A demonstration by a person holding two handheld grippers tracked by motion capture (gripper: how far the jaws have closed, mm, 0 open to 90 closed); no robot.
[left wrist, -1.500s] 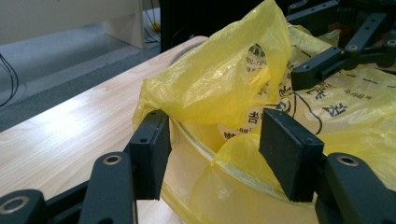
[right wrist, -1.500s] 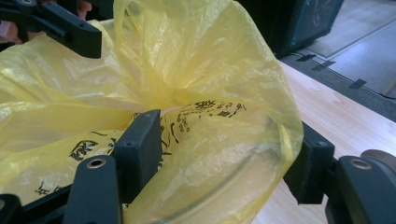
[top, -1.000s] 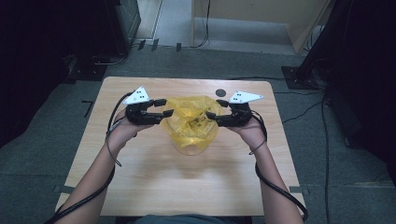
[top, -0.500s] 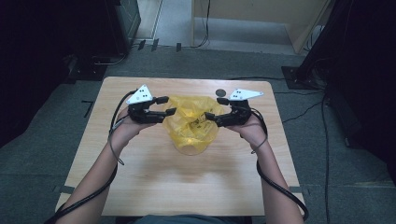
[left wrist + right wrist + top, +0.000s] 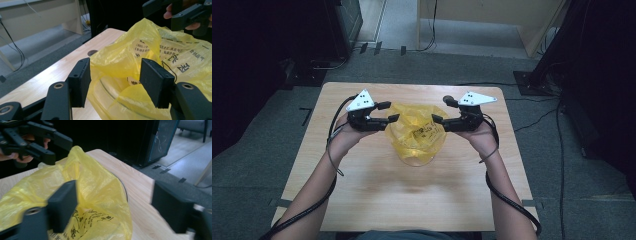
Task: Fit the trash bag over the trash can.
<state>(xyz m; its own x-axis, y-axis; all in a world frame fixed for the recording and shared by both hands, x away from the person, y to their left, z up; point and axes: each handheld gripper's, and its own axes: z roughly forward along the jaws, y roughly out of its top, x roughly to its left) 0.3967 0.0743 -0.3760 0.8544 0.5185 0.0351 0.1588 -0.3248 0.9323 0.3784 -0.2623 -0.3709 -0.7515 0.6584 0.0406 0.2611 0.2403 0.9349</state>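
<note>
A yellow plastic bag (image 5: 417,132) with black print lines a clear glass bowl (image 5: 414,159) at the table's middle. My left gripper (image 5: 391,112) stands at the bag's left rim. Its jaws (image 5: 115,82) are spread wide, with loose bag film between them and unpinched. My right gripper (image 5: 442,112) is at the bag's right rim. Its jaws (image 5: 112,205) look blurred and have just been closing. They still stand apart, with the bag's edge (image 5: 100,182) between them nearer the left jaw. Each gripper view shows the other gripper beyond the bag (image 5: 187,15) (image 5: 37,142).
The wooden table (image 5: 412,200) has a dark round hole (image 5: 448,99) near its far edge, just behind the right gripper. Cables trail from both grippers along the forearms. Dark cabinets and a wooden unit stand on the floor beyond the table.
The right gripper has shifted slightly at the bag's right rim. The left gripper, the bag and the bowl keep their places.
</note>
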